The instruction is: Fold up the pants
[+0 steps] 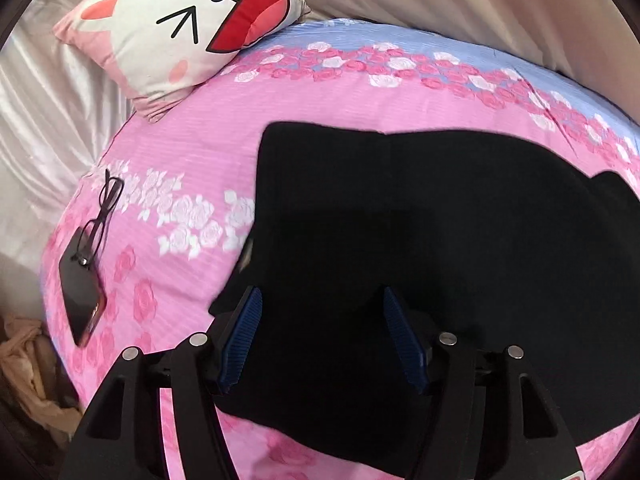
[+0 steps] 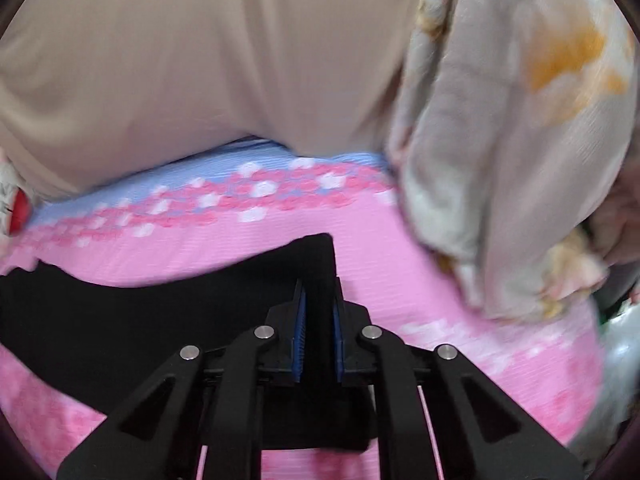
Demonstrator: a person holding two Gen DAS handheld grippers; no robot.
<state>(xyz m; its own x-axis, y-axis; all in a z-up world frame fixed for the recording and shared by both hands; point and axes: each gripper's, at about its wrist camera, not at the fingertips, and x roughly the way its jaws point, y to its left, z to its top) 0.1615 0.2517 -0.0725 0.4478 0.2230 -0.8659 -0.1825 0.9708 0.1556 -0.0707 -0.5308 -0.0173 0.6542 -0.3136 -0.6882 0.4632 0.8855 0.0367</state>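
Black pants (image 1: 420, 240) lie spread on the pink floral bed sheet (image 1: 180, 152). My left gripper (image 1: 322, 300) is open, its blue pads (image 1: 244, 336) wide apart just above the near part of the pants, holding nothing. In the right wrist view the pants (image 2: 100, 320) stretch to the left. My right gripper (image 2: 319, 292) is shut on a raised fold of the pants' edge, the cloth pinched between its blue pads (image 2: 299, 340) and standing up above the fingertips.
A cartoon-face pillow (image 1: 180, 24) lies at the bed's far left. A phone (image 1: 80, 300) and glasses (image 1: 106, 208) lie at the left edge. A pale crumpled blanket (image 2: 500, 160) sits on the bed's right side. Beige curtain (image 2: 200, 60) hangs behind.
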